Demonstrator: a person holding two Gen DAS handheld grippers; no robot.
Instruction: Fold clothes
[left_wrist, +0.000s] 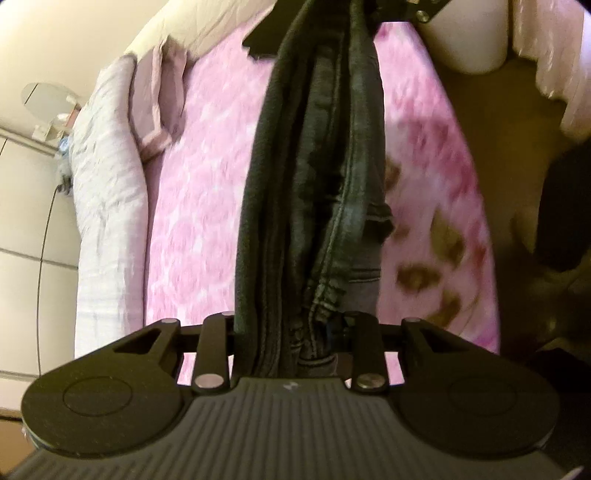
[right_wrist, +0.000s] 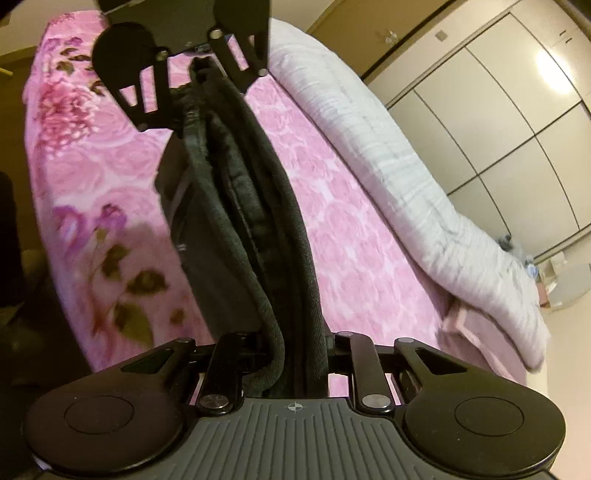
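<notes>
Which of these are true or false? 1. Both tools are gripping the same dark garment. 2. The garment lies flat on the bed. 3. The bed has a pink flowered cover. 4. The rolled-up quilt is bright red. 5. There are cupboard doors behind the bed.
1. True: the dark jeans stretch from the left gripper to the right gripper, and the fingers of both are clamped on the cloth.
2. False: the jeans hang between the two grippers, above the bed.
3. True: the pink flowered cover spreads beneath them.
4. False: the rolled quilt is pale grey-white.
5. True: pale cupboard doors stand behind the bed.
</notes>
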